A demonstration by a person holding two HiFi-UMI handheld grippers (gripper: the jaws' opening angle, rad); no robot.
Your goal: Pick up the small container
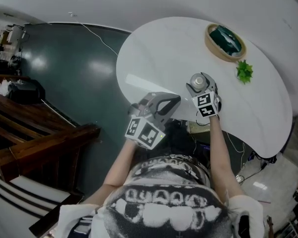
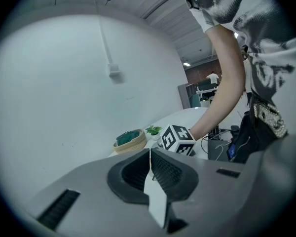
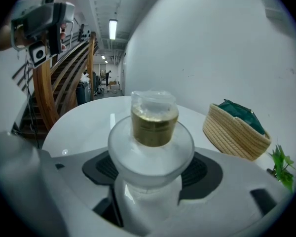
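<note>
The small container [image 3: 152, 130] is a frosted jar with a gold neck and a clear cap. My right gripper [image 3: 150, 169] is shut on its body, the jaws pressing from both sides. In the head view the container [image 1: 199, 81] shows over the near part of the white table [image 1: 159, 48], with the right gripper [image 1: 201, 89] around it. Whether it rests on the table or hangs above it I cannot tell. My left gripper [image 1: 168, 103] is held at the table's near edge, to the left. In its own view the left gripper [image 2: 150, 168] is shut with nothing between its jaws.
A woven basket [image 1: 225, 42] holding green cloth stands at the table's far side. A small green plant [image 1: 244, 71] sits to its right. Dark floor and a wooden stair rail [image 1: 44, 145] lie to the left. Cables hang under the table's near edge.
</note>
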